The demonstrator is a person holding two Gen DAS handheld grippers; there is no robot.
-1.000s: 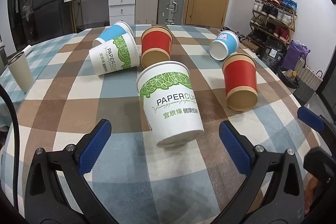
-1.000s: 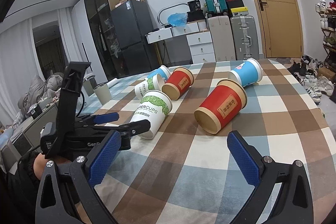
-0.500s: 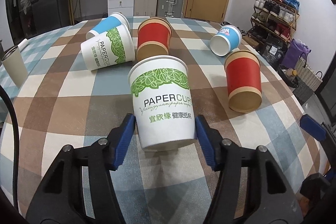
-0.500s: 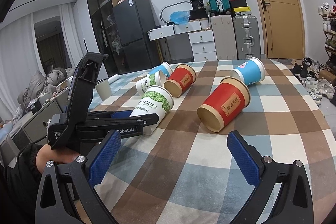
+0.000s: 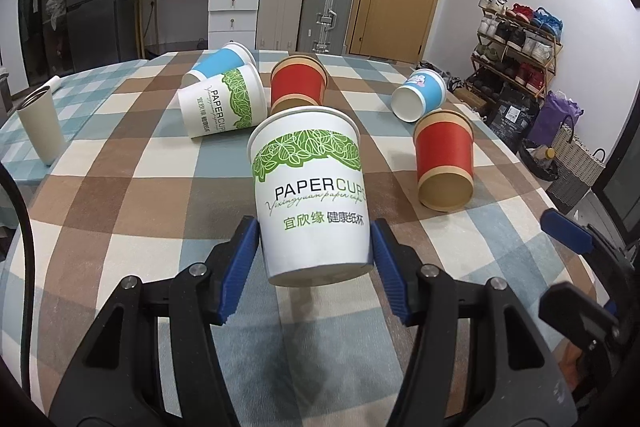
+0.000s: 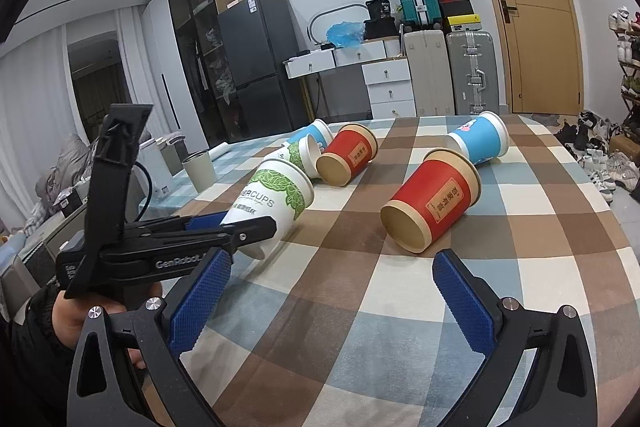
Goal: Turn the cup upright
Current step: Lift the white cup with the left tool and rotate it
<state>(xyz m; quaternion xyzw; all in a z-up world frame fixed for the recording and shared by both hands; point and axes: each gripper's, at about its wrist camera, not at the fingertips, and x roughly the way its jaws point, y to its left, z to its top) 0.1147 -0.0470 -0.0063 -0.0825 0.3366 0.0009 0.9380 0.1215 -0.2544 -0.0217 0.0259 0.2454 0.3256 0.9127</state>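
A white paper cup with green leaf print (image 5: pixel 310 187) is held near its base by my left gripper (image 5: pixel 316 259), which is shut on it. The cup is lifted and tilted, mouth pointing away and up. It also shows in the right wrist view (image 6: pixel 276 199), slanted above the checked tablecloth (image 6: pixel 360 287) with the left gripper's fingers (image 6: pixel 240 231) clamped on it. My right gripper (image 6: pixel 332 303) is open and empty above the table's near part.
Several other cups lie on their sides: a red one (image 5: pixel 444 163), a blue one (image 5: pixel 420 95), another red (image 5: pixel 298 83), a white-green one (image 5: pixel 224 105), a blue one (image 5: pixel 222 61). A grey tumbler (image 5: pixel 40 127) stands upright at the left edge.
My left gripper closed on the white leaf-print cup, lifted its base off the table and is tilting it toward upright. The right gripper stayed open and nearly still.
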